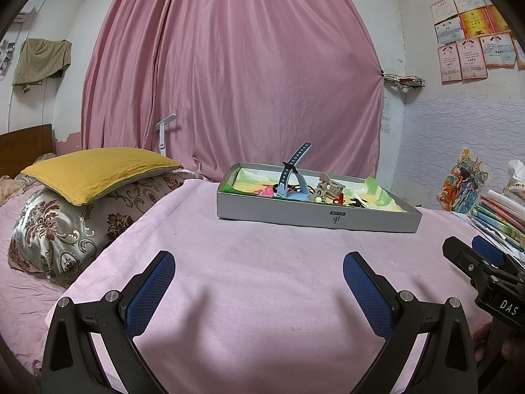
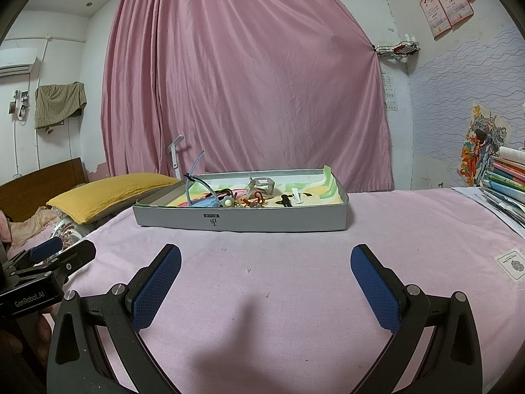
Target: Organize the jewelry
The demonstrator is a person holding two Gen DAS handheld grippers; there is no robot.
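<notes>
Pillow [image 1: 98, 172] in yellow is lying at the left, books [image 2: 505, 184] are stacking up at the right — between them the grey tray [image 2: 242, 221] is sitting on the pink bed [image 2: 279, 262], holding the jewelry [image 2: 229, 198]. Left gripper [image 1: 259, 282] and right gripper [image 2: 265, 277] are hovering short of it, both spread wide, gripping nothing.

Right gripper [image 2: 265, 264] wide open, empty, over pink sheet [image 2: 295, 246]. Grey tray [image 2: 242, 220] w/ jewelry ahead, well apart. Left gripper [image 2: 62, 251] left of tray, nearer camera.
</notes>
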